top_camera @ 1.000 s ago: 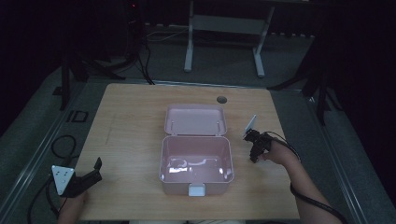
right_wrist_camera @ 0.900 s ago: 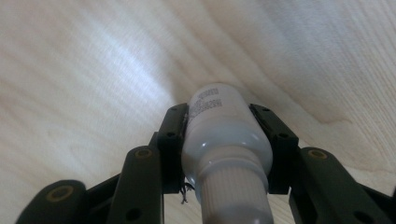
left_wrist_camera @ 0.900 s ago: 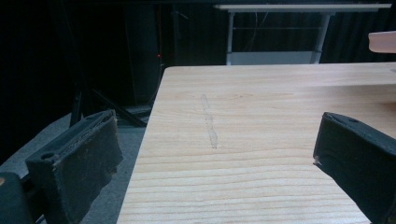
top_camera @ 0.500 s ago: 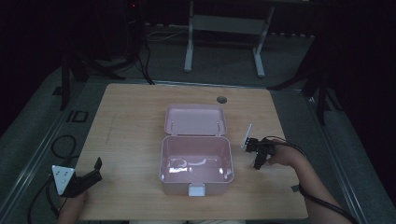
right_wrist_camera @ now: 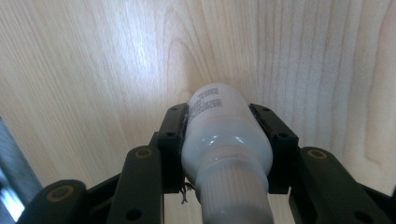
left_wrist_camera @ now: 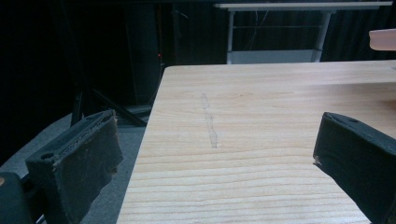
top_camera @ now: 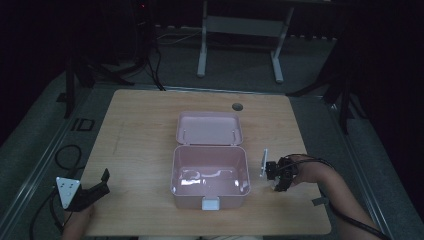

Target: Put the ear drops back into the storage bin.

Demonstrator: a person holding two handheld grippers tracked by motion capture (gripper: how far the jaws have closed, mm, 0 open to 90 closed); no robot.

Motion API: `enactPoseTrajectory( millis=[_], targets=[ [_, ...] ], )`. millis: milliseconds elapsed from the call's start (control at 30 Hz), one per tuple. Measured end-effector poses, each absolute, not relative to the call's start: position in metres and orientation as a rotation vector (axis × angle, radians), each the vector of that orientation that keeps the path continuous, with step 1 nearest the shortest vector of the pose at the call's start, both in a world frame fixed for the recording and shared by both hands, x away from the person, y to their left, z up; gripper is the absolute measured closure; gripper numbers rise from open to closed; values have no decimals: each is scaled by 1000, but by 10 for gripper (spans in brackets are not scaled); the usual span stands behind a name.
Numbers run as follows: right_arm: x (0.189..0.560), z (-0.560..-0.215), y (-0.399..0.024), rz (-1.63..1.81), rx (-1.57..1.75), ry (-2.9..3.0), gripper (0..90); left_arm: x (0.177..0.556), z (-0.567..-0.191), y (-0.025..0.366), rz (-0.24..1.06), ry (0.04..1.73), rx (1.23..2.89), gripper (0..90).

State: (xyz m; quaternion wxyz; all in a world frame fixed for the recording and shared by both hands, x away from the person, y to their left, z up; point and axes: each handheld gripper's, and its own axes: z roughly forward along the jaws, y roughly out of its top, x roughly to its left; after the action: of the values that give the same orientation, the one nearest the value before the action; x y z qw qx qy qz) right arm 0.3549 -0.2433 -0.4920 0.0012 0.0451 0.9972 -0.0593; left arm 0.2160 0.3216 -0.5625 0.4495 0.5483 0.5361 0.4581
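Note:
A white plastic bottle (right_wrist_camera: 219,140) with printed text on its side sits between the jaws of my right gripper (right_wrist_camera: 226,144), which is shut on it and points down at the wooden table. From above, the right gripper (top_camera: 278,178) hangs just right of the open pink box (top_camera: 210,192), whose lid (top_camera: 209,129) lies back flat. The inside of the box looks bare and shiny. At the front left corner of the table my left gripper (top_camera: 95,191) is open, and its jaws (left_wrist_camera: 215,177) stand wide apart with nothing between them.
The wooden table (top_camera: 145,145) has a round cable hole (top_camera: 237,106) at its far edge. A corner of the pink box (left_wrist_camera: 383,39) peeks in at the left gripper view's top right. Beyond the table stands a white metal frame (top_camera: 240,30) on dark floor.
My right gripper has carried the bottle from beside the lid toward the near edge, and now holds it beside the box's right wall. The left gripper has not moved.

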Motion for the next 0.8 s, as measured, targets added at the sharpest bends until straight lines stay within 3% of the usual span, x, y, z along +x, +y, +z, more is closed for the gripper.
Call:
enactPoseTrajectory(
  millis=[300, 800],
  targets=[
    [336, -483, -234, -236, -34, 3101, 595, 216, -563, 321, 1135, 1325, 1357, 10],
    [329, -472, -230, -262, -32, 3109, 595, 216, -562, 322, 1134, 1327, 1355, 10]
  ],
)
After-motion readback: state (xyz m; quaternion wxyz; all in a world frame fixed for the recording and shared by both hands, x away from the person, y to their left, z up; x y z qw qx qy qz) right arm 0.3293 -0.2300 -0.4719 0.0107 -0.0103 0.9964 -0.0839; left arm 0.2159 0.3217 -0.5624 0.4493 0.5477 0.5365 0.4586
